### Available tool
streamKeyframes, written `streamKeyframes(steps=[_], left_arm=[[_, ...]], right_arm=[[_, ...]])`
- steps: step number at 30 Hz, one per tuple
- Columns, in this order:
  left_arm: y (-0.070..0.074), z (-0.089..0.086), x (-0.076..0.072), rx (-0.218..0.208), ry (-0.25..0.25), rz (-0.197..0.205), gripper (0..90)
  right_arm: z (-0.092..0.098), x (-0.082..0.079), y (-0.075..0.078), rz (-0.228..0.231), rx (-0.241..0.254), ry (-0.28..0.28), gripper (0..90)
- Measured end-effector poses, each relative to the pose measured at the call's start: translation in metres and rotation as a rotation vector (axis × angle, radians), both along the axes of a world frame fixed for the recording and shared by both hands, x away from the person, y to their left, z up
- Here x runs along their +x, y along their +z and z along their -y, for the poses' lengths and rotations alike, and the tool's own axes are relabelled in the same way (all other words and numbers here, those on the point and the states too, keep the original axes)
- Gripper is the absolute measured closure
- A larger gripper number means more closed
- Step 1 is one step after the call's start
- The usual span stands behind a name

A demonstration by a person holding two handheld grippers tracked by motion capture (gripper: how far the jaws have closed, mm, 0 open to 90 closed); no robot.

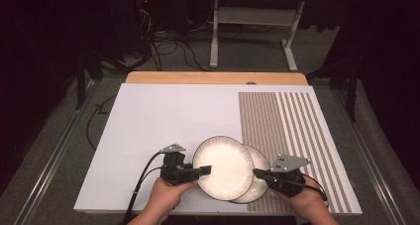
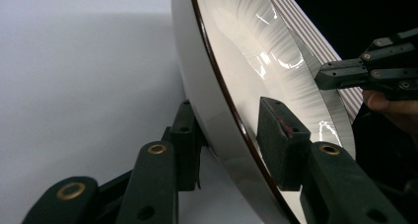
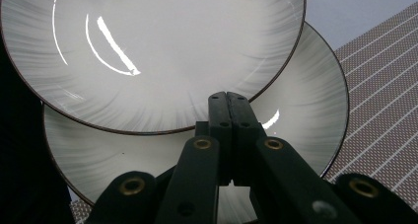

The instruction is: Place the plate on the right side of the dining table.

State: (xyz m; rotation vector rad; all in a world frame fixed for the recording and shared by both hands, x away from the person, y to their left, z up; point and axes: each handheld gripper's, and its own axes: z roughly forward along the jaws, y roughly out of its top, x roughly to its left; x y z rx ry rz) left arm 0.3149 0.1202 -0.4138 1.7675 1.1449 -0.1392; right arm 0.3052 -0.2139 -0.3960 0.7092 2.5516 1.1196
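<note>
- Glazed white china with a thin dark rim: the upper plate (image 1: pixel 223 168) sits near the front edge of the table, held at its left rim by the left gripper (image 1: pixel 205 170).
- In the left gripper view the two pads stand either side of that rim (image 2: pixel 231 120), one under the plate and one on its face; the jaws are partly closed and seem to press on it. The plate looks tilted up from the sheet.
- The right gripper (image 1: pixel 257 173) has its jaws pressed fully together with nothing between them — its tip rests at the right edge of the plates, above the lower plate (image 3: pixel 300 110).
- The lower plate (image 1: pixel 258 178) lies under the upper one, offset to the right, partly on the striped mat (image 1: pixel 292 131).
- No brand, label or writing can be read anywhere.
- Beyond lie the bare white sheet (image 1: pixel 163 116), then the wooden table edge (image 1: pixel 213 78).
- Farther off, on the floor, stand a pale metal frame (image 1: pixel 252 27) and loose black cables (image 1: pixel 168 46) — nothing blocks the plates.
</note>
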Motion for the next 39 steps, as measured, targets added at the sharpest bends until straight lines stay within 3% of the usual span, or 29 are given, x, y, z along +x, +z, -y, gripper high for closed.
streamKeyframes(steps=[9, 16, 30, 39], left_arm=[[-0.002, -0.005, 0.001, -0.054, 0.013, -0.018, 66.5], [-0.001, -0.007, 0.0, -0.071, 0.022, 0.001, 69.0], [0.008, -0.014, -0.003, -0.094, 0.077, 0.094, 75.2], [0.014, -0.015, -0.005, -0.095, 0.068, 0.155, 77.8]], right_arm=[[0.002, -0.001, 0.002, 0.016, 0.03, -0.003, 90.0], [0.01, 0.0, 0.008, 0.044, 0.081, -0.036, 90.0], [0.029, 0.002, 0.019, 0.085, 0.155, -0.152, 81.8], [0.038, 0.002, 0.023, 0.113, 0.176, -0.195, 68.2]])
